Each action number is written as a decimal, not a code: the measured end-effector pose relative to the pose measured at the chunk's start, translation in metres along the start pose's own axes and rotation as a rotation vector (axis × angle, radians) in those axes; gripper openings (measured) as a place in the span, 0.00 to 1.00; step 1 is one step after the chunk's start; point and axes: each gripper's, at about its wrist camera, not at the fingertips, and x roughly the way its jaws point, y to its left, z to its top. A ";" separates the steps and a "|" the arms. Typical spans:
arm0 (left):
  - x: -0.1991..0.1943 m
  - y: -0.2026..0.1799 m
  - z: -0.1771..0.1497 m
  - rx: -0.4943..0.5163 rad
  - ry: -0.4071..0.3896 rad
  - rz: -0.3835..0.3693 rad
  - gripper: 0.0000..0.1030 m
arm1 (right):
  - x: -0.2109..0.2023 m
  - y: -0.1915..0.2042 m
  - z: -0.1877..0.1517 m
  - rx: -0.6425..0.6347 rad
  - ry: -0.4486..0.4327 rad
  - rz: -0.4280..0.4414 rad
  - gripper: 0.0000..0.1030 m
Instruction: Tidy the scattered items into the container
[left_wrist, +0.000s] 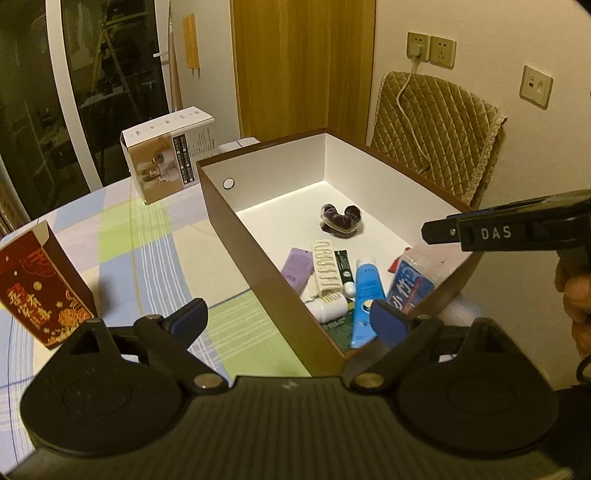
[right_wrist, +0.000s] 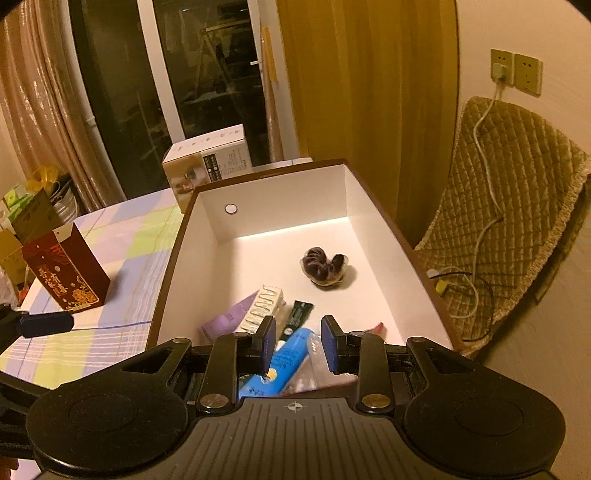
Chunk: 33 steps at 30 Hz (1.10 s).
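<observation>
A brown box with a white inside (left_wrist: 236, 236) (right_wrist: 207, 236) stands on the checked tablecloth. In it lie a dark scrunchie (left_wrist: 341, 218) (right_wrist: 325, 266), a purple packet (left_wrist: 296, 268) (right_wrist: 229, 320), a cream comb-like pack (left_wrist: 325, 271) (right_wrist: 263, 308), a blue tube (left_wrist: 364, 299) (right_wrist: 286, 360) and a tissue pack (left_wrist: 412, 286). My left gripper (left_wrist: 290, 317) is open and empty, astride the box's near left wall. My right gripper (right_wrist: 298, 345) is open and empty above the box's near end, over the blue tube. It also shows in the left wrist view (left_wrist: 517, 230).
A red carton with gold print (left_wrist: 40, 291) (right_wrist: 68, 271) stands on the cloth left of the box. A white product box (left_wrist: 168, 155) (right_wrist: 208, 162) stands behind it. A quilted chair (left_wrist: 436, 133) (right_wrist: 509, 206) with a cable is at the right.
</observation>
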 end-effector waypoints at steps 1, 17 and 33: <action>-0.003 -0.001 -0.002 -0.006 0.001 0.001 0.94 | -0.004 -0.001 0.000 0.006 -0.003 -0.003 0.43; -0.040 -0.026 -0.017 -0.126 0.023 0.047 0.99 | -0.062 -0.009 -0.016 0.030 0.011 -0.015 0.96; -0.078 -0.053 -0.016 -0.235 0.049 0.079 0.99 | -0.103 -0.006 -0.025 -0.001 0.059 -0.028 0.96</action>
